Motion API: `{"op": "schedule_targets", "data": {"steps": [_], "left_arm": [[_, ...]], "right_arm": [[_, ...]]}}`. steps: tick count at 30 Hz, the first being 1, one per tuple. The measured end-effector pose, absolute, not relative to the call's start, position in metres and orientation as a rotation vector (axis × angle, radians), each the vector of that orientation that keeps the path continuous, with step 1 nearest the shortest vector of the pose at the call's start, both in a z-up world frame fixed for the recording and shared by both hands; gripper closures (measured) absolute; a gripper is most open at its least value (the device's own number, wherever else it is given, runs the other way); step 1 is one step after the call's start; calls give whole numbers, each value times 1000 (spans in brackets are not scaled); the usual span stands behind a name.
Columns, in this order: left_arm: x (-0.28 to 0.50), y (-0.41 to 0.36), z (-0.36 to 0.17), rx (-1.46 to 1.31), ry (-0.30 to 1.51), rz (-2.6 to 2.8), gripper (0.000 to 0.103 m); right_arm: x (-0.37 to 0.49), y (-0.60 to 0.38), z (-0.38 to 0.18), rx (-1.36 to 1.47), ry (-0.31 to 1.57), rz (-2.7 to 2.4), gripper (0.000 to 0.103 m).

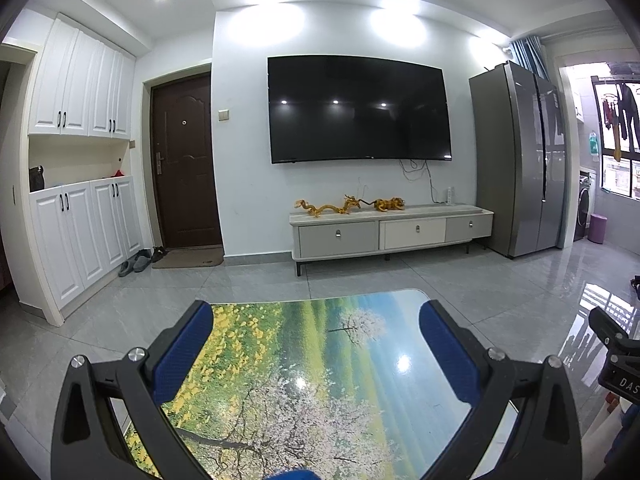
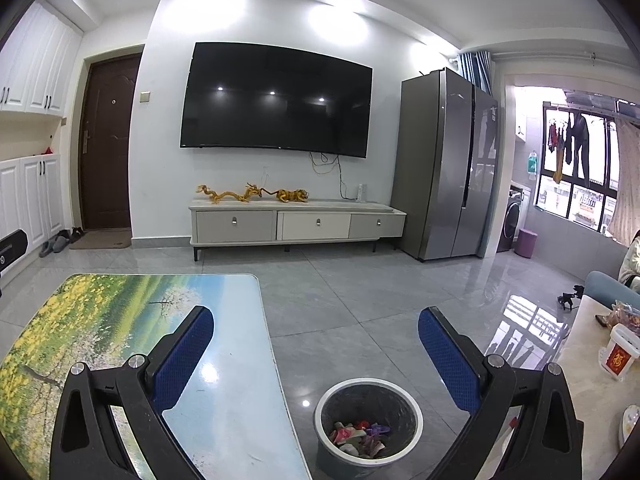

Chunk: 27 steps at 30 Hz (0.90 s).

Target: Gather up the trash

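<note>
A round grey trash bin (image 2: pixel 368 424) with a white rim stands on the floor beside the low table; crumpled coloured wrappers (image 2: pixel 362 436) lie at its bottom. My right gripper (image 2: pixel 316 354) hangs open above the bin and the table's right edge, with nothing between its blue pads. My left gripper (image 1: pixel 316 352) is open over the low table (image 1: pixel 320 392), whose top carries a printed landscape of blossom trees and a yellow field. Nothing sits between its fingers. The right gripper's black body (image 1: pixel 616 360) shows at the right edge of the left wrist view.
A TV cabinet (image 2: pixel 298 224) with golden figurines stands under a wall TV (image 2: pixel 276 98). A grey fridge (image 2: pixel 448 168) is to the right, a brown door (image 1: pixel 186 160) and white cupboards (image 1: pixel 80 152) to the left. A second table (image 2: pixel 592 376) with a red-labelled container (image 2: pixel 618 354) lies at the right.
</note>
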<state>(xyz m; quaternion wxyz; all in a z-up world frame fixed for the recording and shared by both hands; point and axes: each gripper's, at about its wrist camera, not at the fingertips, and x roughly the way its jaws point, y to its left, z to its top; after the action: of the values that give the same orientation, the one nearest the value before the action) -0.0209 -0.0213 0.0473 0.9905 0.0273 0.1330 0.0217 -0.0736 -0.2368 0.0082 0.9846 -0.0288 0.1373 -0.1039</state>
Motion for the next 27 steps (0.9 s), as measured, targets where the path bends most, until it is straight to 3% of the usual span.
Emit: {"op": "schedule_targets", "data": {"steps": [27], "left_arm": [[-22, -25, 42, 66, 293, 8, 0]], "right_arm": [[-73, -240, 4, -69, 304, -205, 0]]}}
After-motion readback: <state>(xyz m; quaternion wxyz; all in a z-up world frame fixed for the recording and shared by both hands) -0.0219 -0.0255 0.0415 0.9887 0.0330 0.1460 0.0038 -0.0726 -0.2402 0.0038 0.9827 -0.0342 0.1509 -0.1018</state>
